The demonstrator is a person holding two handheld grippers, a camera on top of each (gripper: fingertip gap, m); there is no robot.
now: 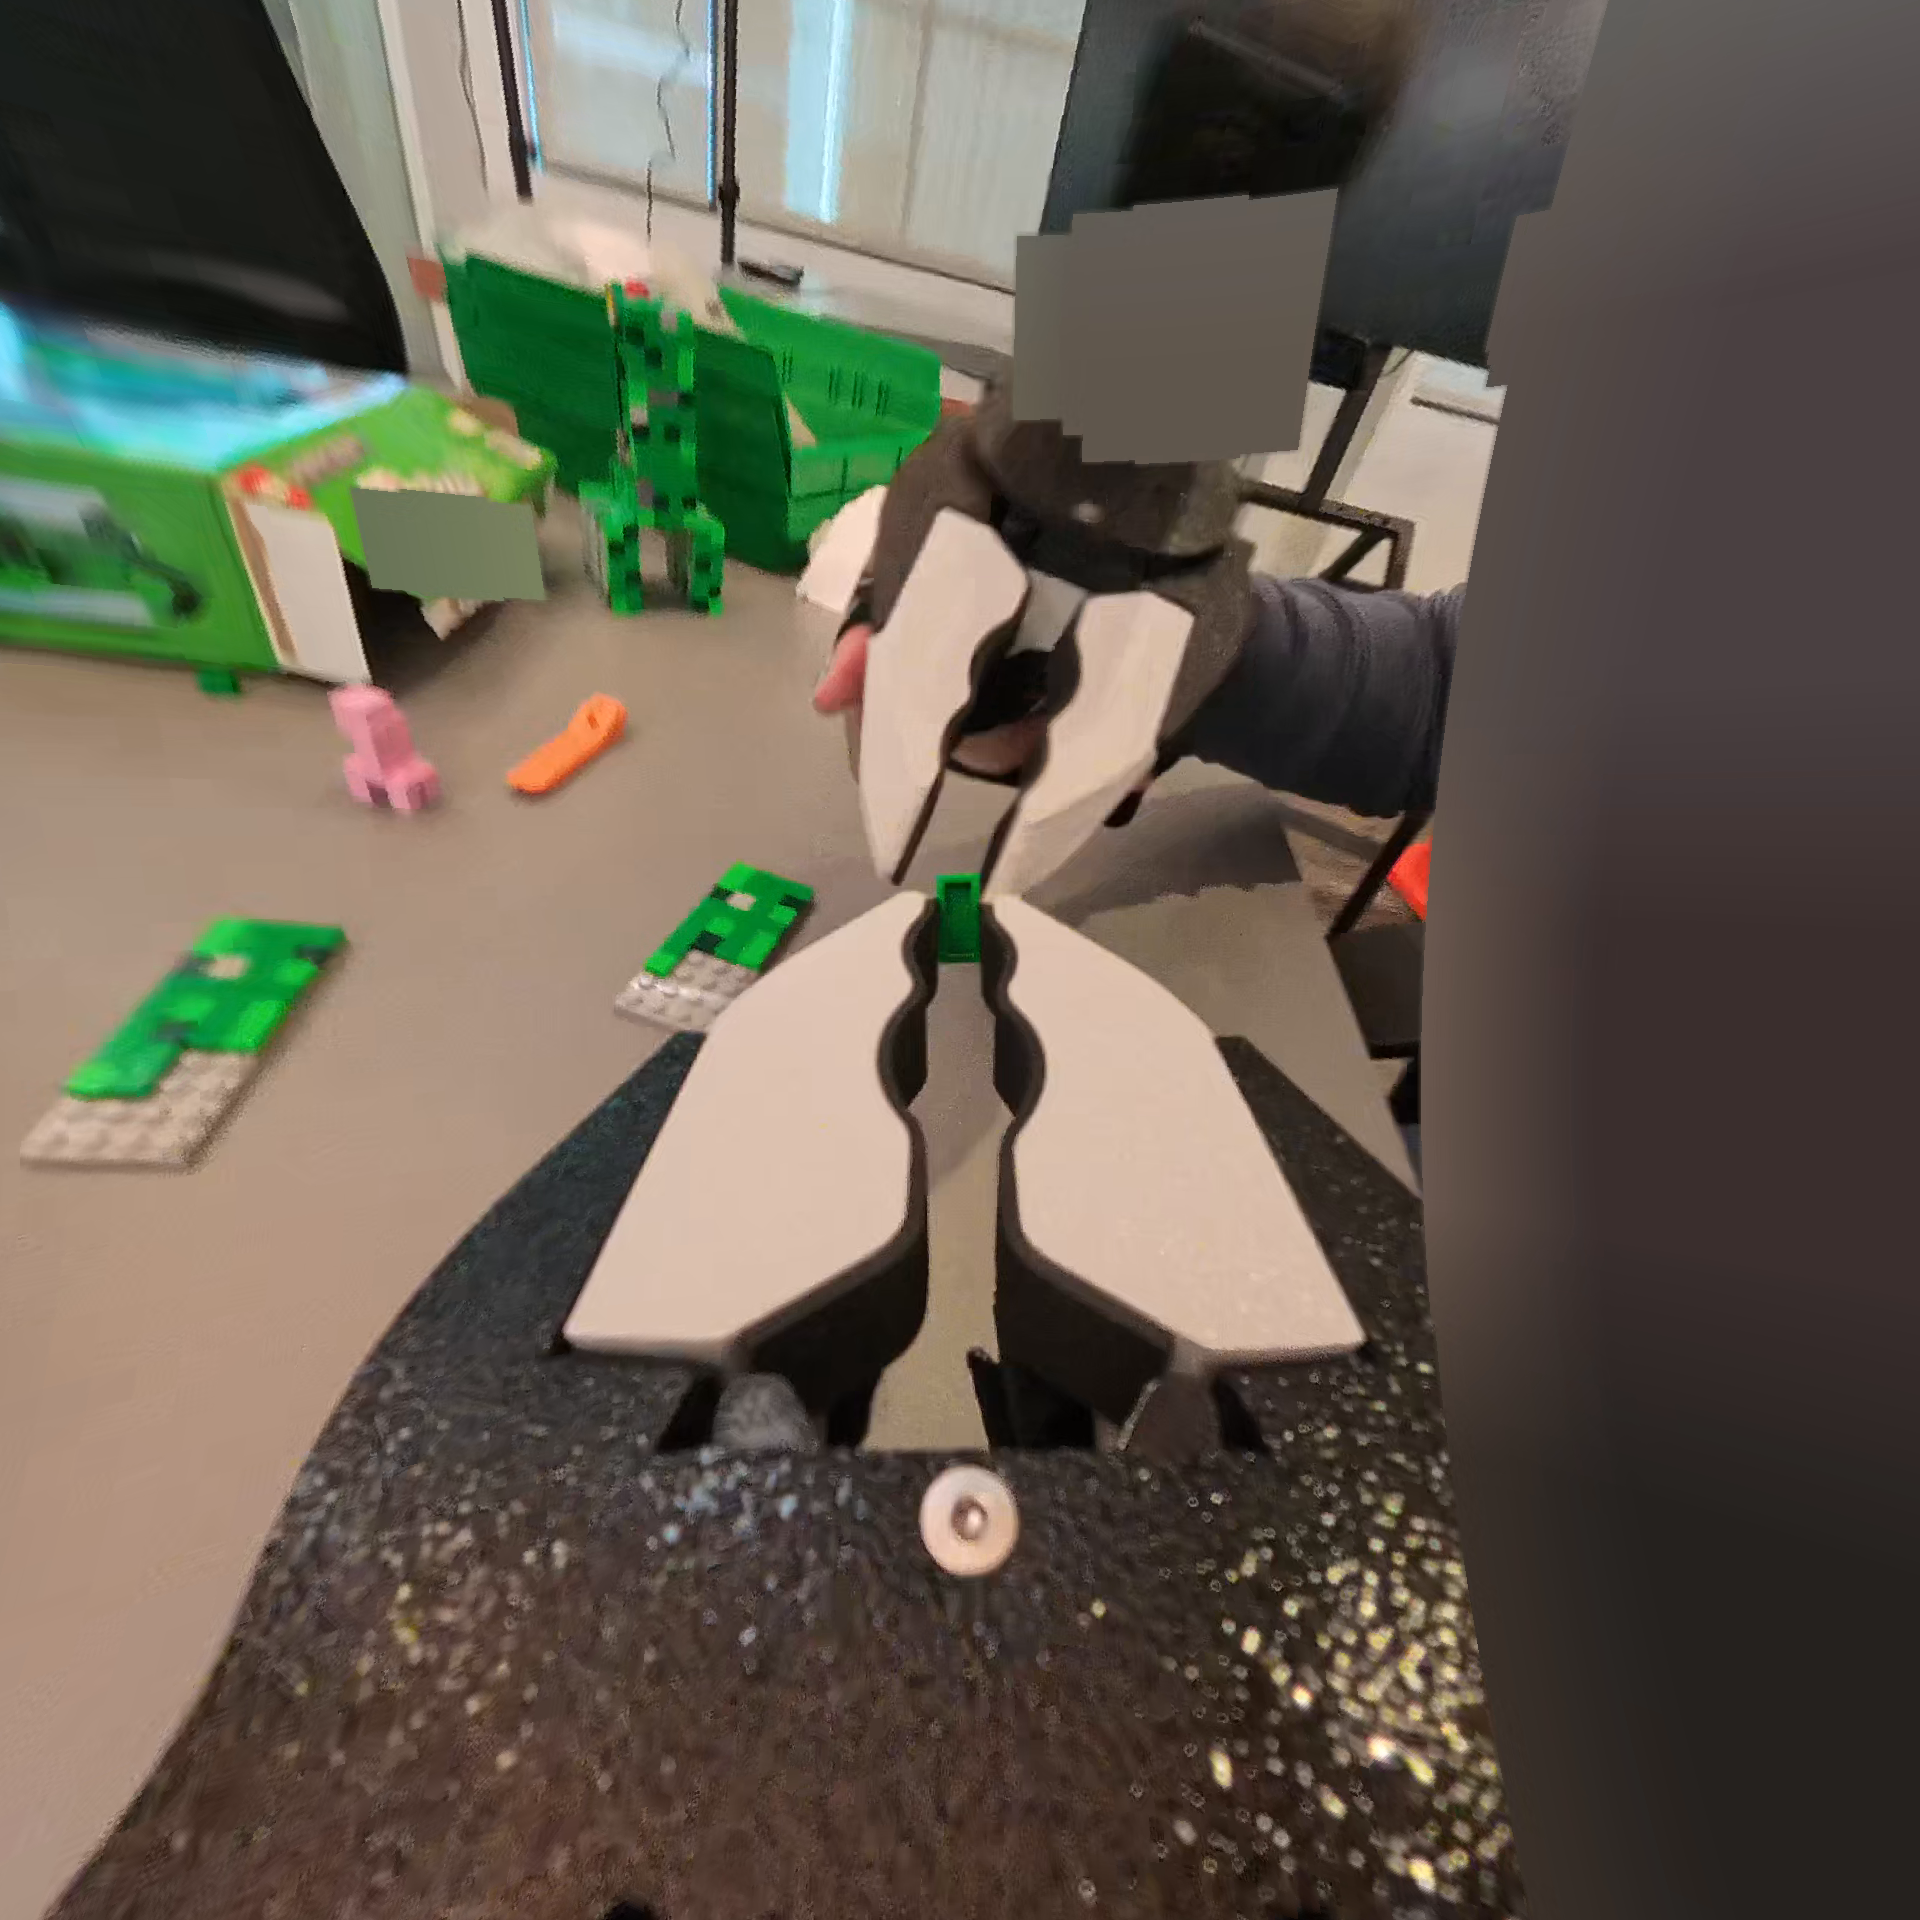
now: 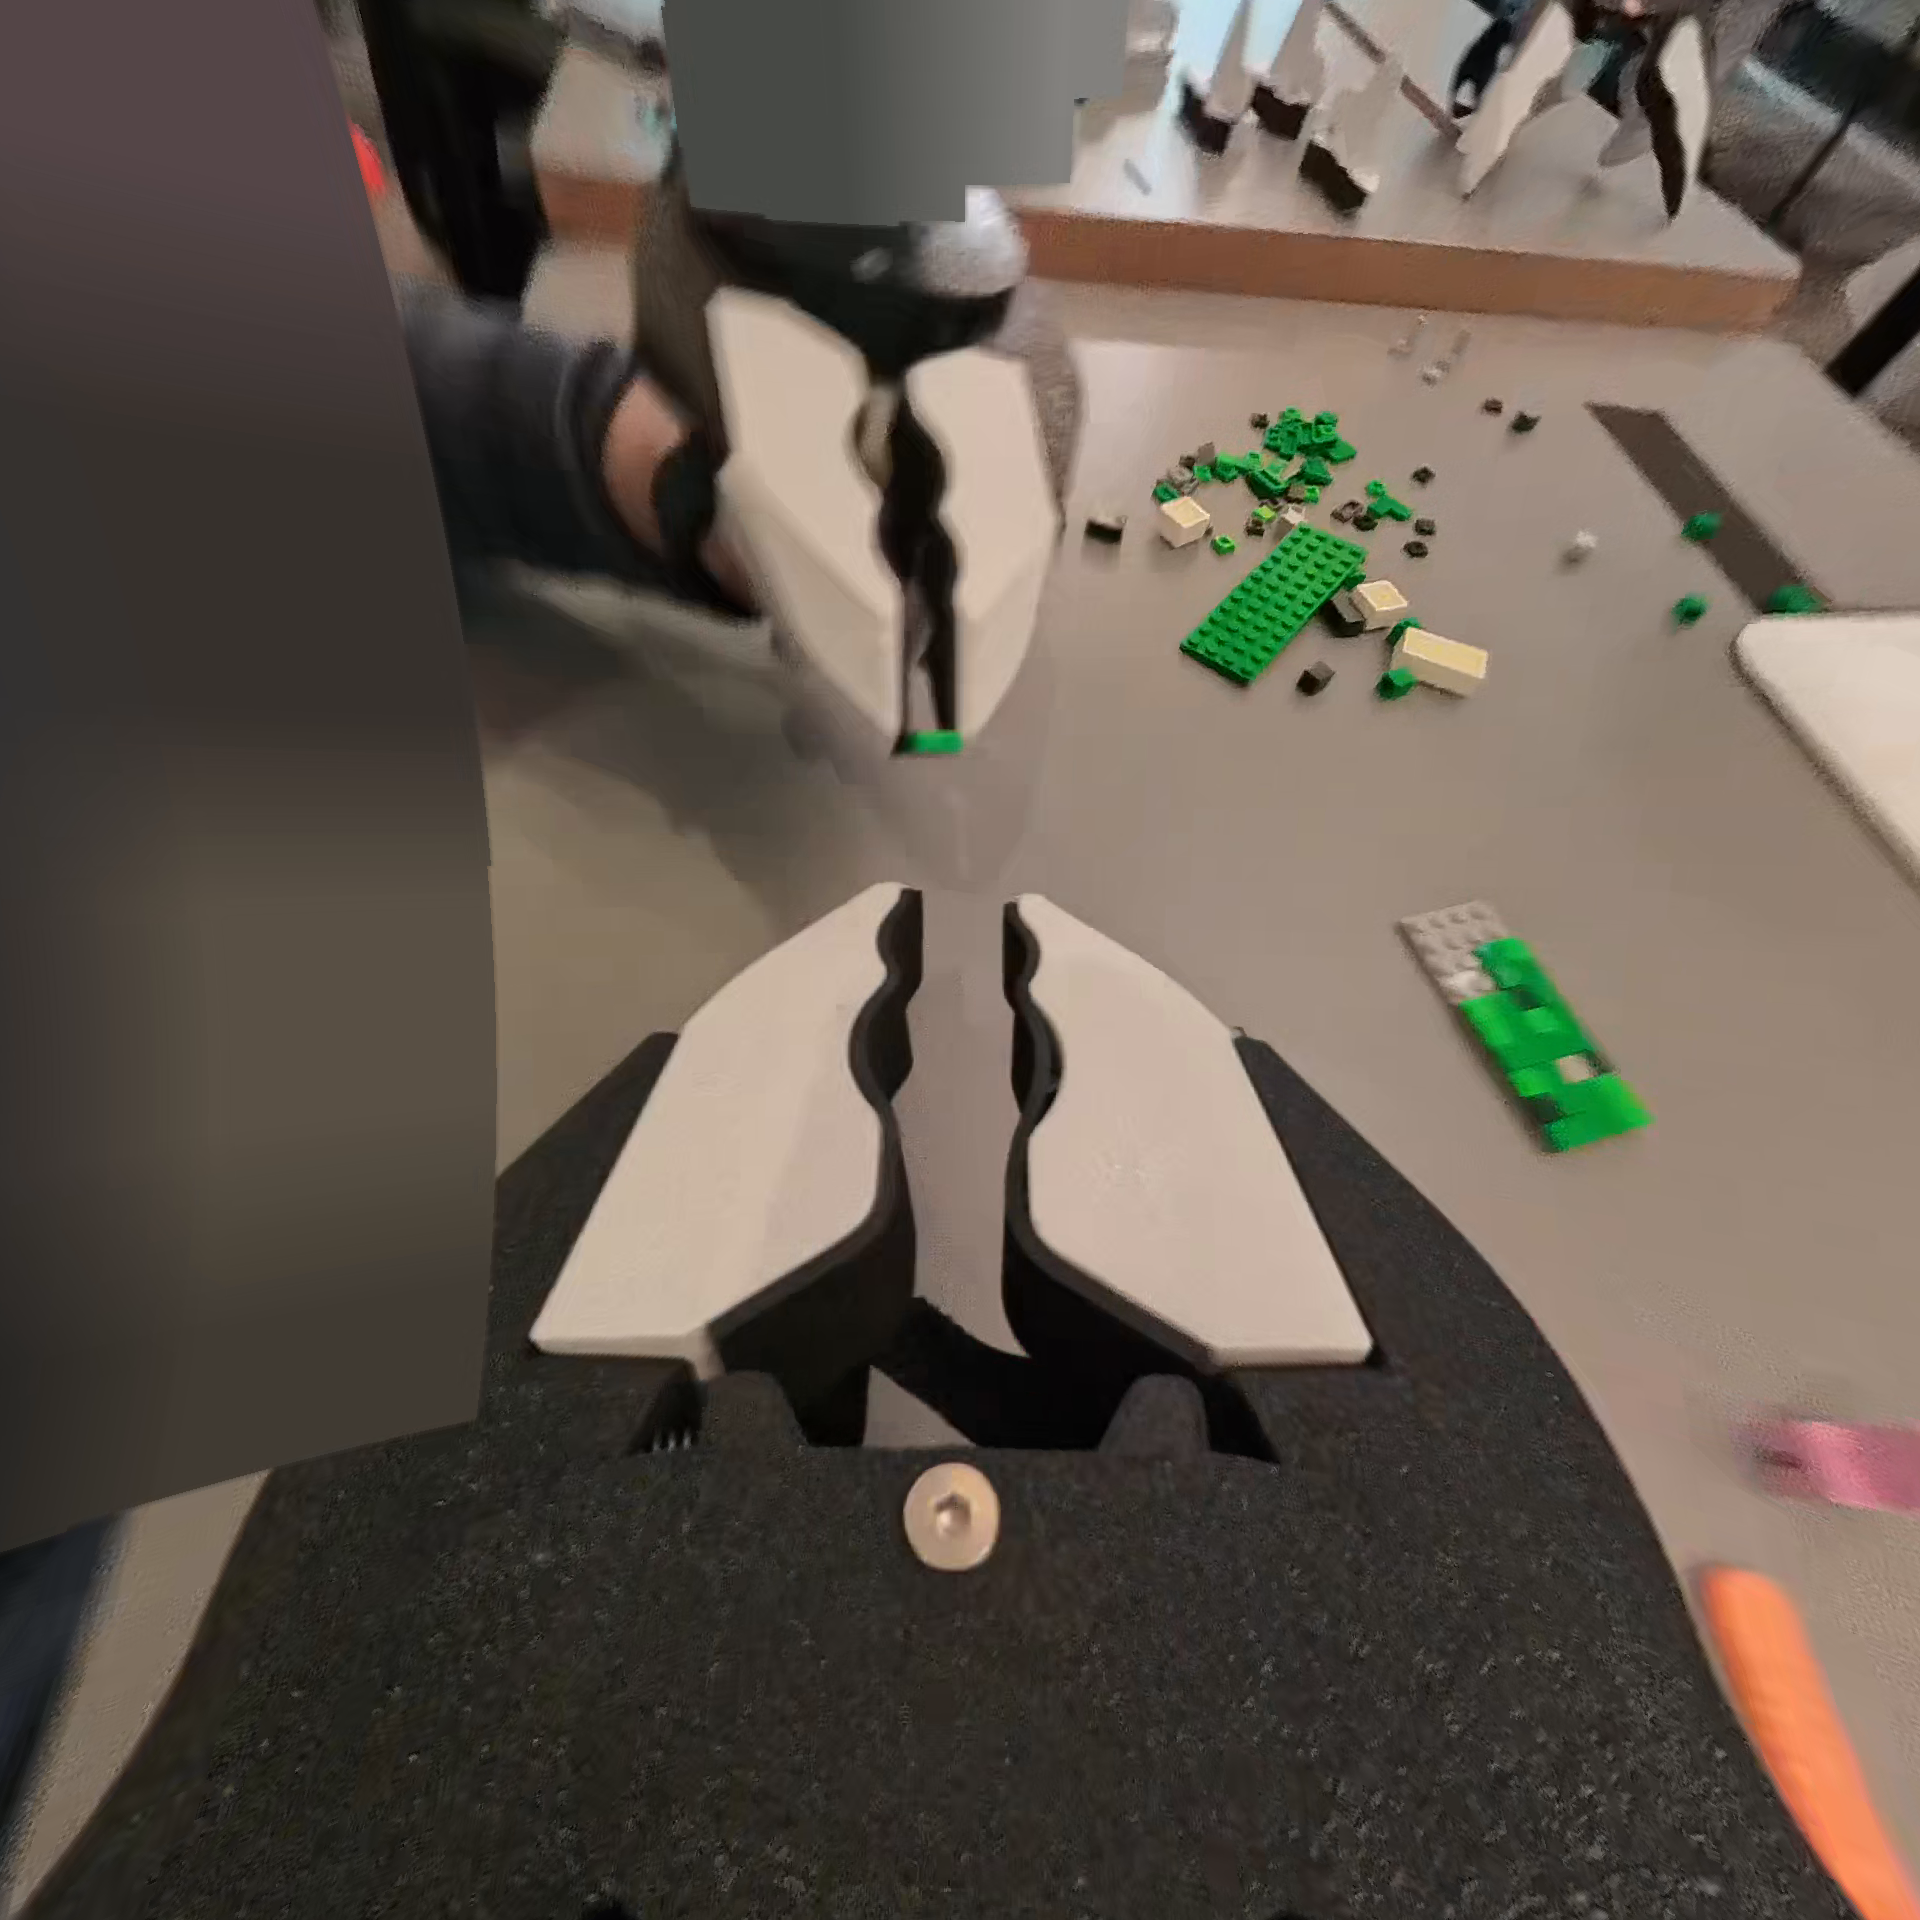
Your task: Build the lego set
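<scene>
My left gripper (image 1: 958,914) is shut on a small green brick (image 1: 958,920), pinched upright between its fingertips above the grey table (image 1: 312,1299). The right wrist view shows the same gripper (image 2: 928,727) from the front, with the green brick (image 2: 930,742) at its tips. My right gripper (image 2: 961,904) is open with nothing between its fingers. In the left wrist view the right gripper (image 1: 945,868) points tip to tip at the brick, just beyond it, and does not touch it.
Two grey plates partly covered with green tiles (image 1: 187,1039) (image 1: 717,945) lie on the table. A pink brick figure (image 1: 379,748), an orange tool (image 1: 569,744), a green box (image 1: 208,540) and a tall green figure (image 1: 655,447) stand behind. A green plate (image 2: 1273,603) lies among loose pieces (image 2: 1299,457).
</scene>
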